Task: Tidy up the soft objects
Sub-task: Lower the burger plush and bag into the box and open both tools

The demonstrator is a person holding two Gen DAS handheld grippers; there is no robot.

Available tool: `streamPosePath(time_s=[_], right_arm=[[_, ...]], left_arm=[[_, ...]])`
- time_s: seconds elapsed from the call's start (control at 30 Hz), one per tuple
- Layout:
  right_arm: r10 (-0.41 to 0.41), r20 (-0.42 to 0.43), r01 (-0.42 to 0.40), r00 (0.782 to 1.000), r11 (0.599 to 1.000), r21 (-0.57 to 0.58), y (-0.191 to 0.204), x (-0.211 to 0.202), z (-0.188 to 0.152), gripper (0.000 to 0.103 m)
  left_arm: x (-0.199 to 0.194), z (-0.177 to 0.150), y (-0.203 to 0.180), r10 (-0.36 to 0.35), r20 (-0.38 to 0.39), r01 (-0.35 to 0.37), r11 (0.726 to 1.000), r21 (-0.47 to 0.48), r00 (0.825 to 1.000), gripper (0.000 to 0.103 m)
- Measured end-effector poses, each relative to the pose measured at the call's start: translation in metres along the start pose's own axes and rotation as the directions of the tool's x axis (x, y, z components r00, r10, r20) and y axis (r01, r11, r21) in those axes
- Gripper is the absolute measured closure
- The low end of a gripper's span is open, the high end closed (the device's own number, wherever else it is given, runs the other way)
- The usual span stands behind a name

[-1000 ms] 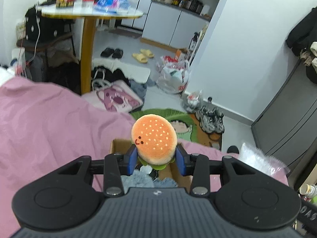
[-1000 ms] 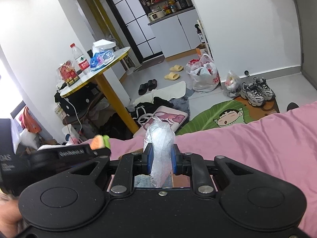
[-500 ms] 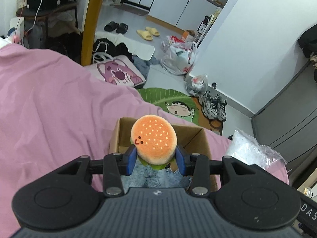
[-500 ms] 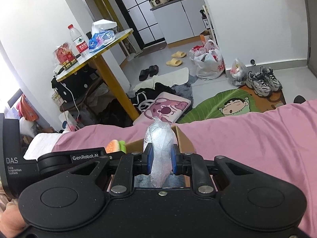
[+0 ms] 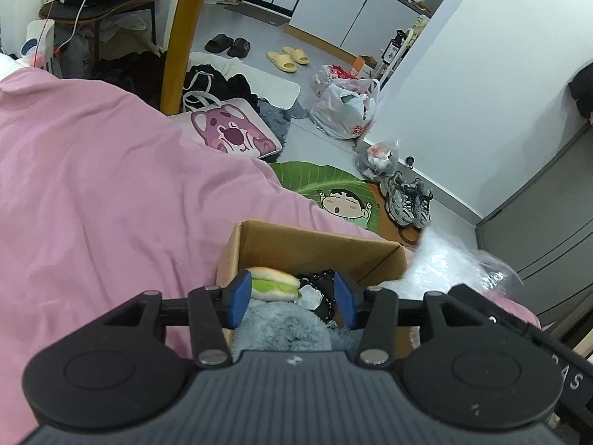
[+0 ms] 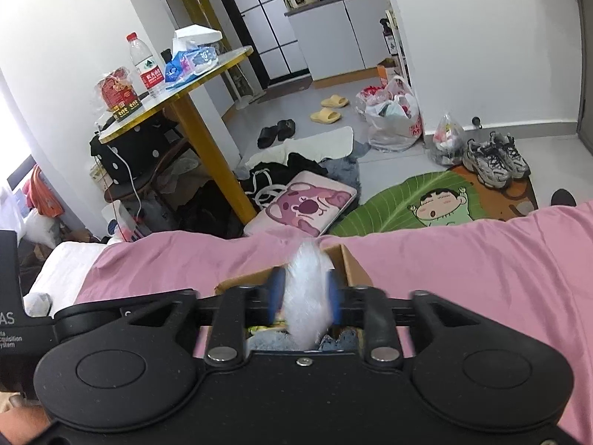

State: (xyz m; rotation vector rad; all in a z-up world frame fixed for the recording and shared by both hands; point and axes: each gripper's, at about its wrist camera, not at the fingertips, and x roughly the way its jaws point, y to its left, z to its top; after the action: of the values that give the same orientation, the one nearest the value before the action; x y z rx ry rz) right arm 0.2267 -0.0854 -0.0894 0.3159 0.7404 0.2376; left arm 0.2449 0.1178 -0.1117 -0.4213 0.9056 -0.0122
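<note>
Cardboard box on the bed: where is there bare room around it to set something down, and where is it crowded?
Free: the pink bedspread left of the cardboard box, and the stretch right of it in the right wrist view. Crowded: the box holds the burger plush, grey fluffy fabric and a black item, and a crinkly plastic bag lies by its right corner.

"as" in white on the black gripper body (image 6: 9, 319); smaller print beneath is unreadable.
</note>
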Motion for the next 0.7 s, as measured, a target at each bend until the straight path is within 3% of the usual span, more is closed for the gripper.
streamPosePath(time_s=[0.1,0.47,0.7], right_arm=[[-0.009,0.01,0.009,1.0,1.0,0.007,-0.003,-0.008,0.0,0.057],[-0.016,-0.005,0.016,1.0,0.999,0.051,-0.021,-0.034,-0.004,0.049],[-0.002,-0.002,0.002,1.0,0.999,0.05,-0.03,-0.054,-0.004,0.041]], left_arm=[[-0.003,0.0,-0.001,0.006,0.006,-0.006,1.0,0.002,1.0,0.055],[-0.017,-0.004,-0.014,0.072,0.01,-0.073,0.996,0.052,0.997,0.024],[-0.039,-0.011,-0.031,0.085,0.024,-0.087,0.992,0.09,0.996,0.018]])
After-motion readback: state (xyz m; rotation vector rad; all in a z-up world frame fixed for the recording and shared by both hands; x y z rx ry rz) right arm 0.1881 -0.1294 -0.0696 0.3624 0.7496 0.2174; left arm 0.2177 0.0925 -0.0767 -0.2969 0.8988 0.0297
